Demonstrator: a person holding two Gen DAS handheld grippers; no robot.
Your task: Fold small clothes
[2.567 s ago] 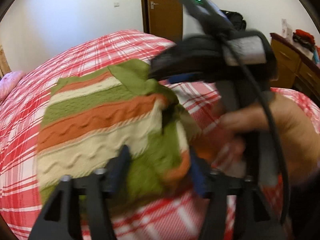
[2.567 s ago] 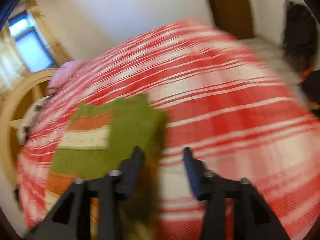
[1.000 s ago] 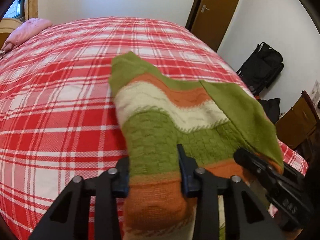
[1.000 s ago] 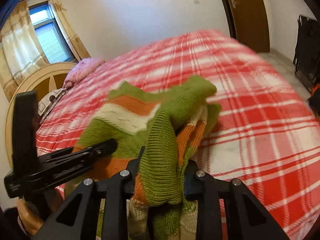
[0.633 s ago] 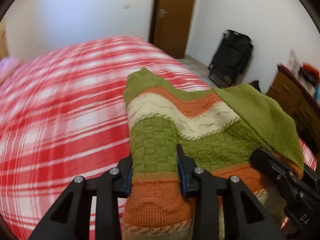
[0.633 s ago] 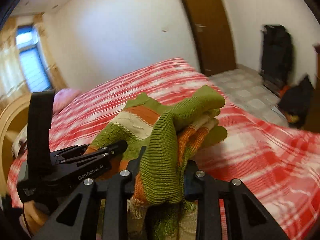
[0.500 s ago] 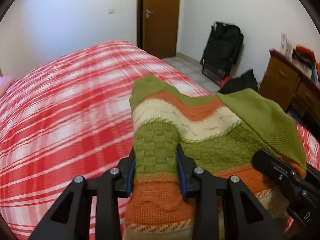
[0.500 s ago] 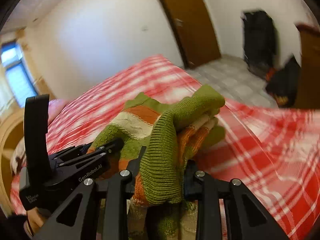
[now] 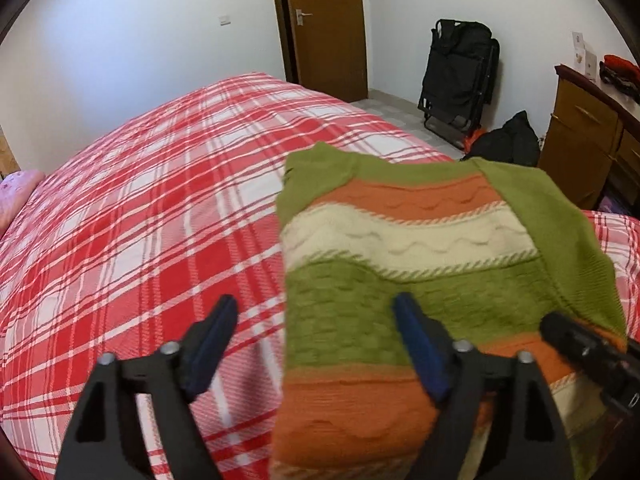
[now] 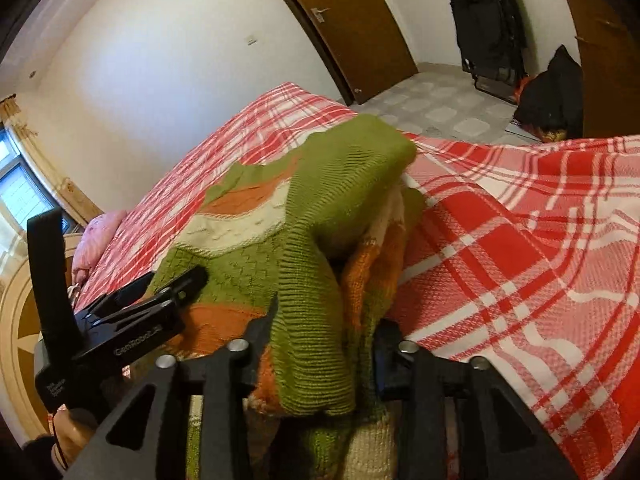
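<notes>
Sweater (image 9: 412,240), knitted in green, orange and cream bands, lies folded on the near right part of the bed (image 9: 160,216), which wears a red and white plaid cover. One green sleeve is laid over its right side, ribbed cuff toward the near edge. Left gripper (image 9: 316,340) sits over the sweater's near left edge with its jaws opening: the left blue pad stands out over bare plaid, clear of the knit, the right pad over the green and orange bands, so the cloth edge runs between them but neither pad pinches it. Right gripper (image 10: 324,336), seen from its own camera, has a thick bunch of the sweater (image 10: 308,264) between its jaws, mostly the green ribbed sleeve with orange and cream layers beside it; these jaws are opening too, though the knit fills the gap and both pads look to be touching it. In the left wrist view the black tip of the right gripper shows at the near right, resting on the orange band. In the right wrist view the left gripper (image 10: 176,284) reaches in from the left. Beyond the bed: brown door (image 9: 324,28), black folded bag (image 9: 460,76) against the far wall, wooden dresser (image 9: 592,136) at far right, pink pillow (image 10: 96,240) at far left.
</notes>
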